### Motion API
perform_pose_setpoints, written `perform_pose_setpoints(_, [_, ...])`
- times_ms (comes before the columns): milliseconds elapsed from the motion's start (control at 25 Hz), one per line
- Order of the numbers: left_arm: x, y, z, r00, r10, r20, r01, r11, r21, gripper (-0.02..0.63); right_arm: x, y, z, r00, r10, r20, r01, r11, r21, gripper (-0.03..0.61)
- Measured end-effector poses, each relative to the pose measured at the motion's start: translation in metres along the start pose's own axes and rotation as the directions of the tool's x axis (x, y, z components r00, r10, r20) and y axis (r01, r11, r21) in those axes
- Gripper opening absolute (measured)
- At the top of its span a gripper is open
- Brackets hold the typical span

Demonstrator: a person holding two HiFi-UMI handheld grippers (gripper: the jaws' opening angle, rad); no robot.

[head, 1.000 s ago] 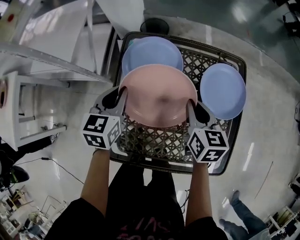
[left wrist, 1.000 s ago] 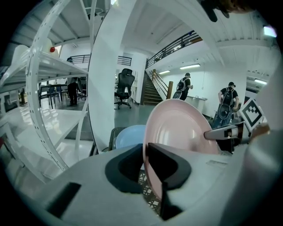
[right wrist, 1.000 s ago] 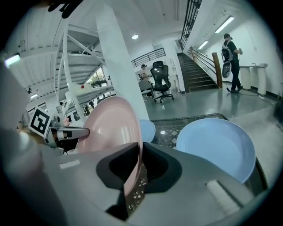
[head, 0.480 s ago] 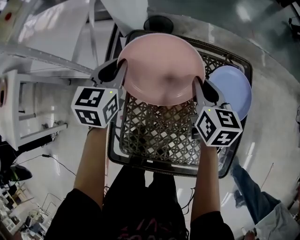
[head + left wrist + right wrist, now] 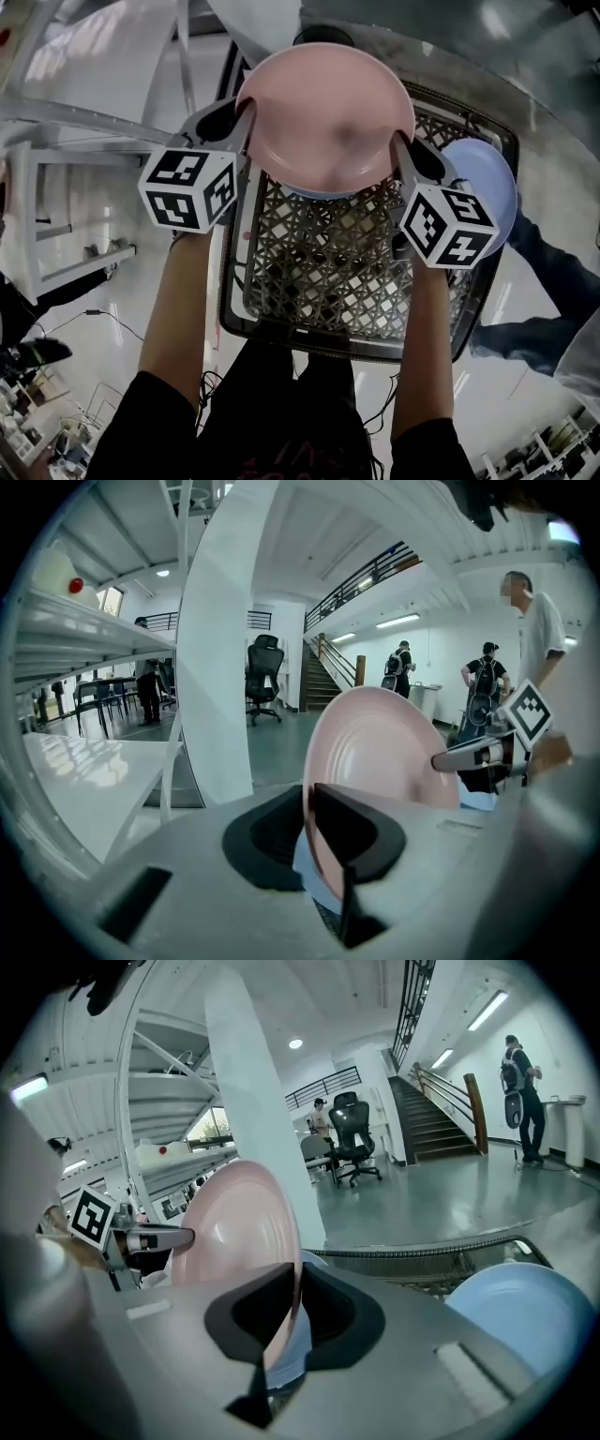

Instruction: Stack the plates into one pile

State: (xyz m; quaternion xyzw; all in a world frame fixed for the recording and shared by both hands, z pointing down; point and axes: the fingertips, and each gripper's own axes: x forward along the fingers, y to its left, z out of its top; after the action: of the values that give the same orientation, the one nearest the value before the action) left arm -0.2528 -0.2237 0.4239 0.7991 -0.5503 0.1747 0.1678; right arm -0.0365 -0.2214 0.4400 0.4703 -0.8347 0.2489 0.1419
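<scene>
Starting on the left: got the left gripper (image 5: 232, 124) pinched down on the left rim of the pink plate (image 5: 323, 111), jaws nearly together with only the thin edge between them, plain to see in the left gripper view. Carrying the plate face up and roughly level between the two hands, out over the far end of the basket (image 5: 328, 281). Moving to the middle: can just spot a sliver of a blue plate (image 5: 317, 195) peeking out from under the near edge of the pink one, lying flat on the lattice, so pretty much straight below rather than off to either side. Can't say for sure whether touching or apart, though looks like a bit of air in between. Over on the right: same deal with the right gripper (image 5: 417, 161), clamped on the opposite rim, nothing else in it. Further right again: a second blue plate (image 5: 489, 183) at the basket's right edge, clear of the pink one and just beside the right gripper. Guessing the next bit comes down to one thing: straight down, not sideways. Even share for both hands too, neither nearer, gripping at opposite ends of the plate. Worth keeping it level on the way down so as not to land one rim first and skid. Probably the second blue plate after that, closer to the right hand.
</scene>
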Motion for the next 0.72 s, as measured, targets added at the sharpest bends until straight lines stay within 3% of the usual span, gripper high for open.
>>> perform_pose_setpoints(480, [0.026, 0.011, -0.034, 0.996, -0.045, -0.083, 0.042, 0.998, -0.038, 0.037, 0.030, -0.012, -0.031, 0.995, -0.019, -0.102, 0.022, 0.999, 0.028, 0.038])
perform_pose_setpoints(720, [0.039, 0.010, -0.042, 0.991, -0.064, -0.114, 0.060, 0.997, -0.039, 0.035, 0.038, -0.020, -0.041, 0.985, -0.053, -0.161, 0.046, 0.998, -0.043, 0.054])
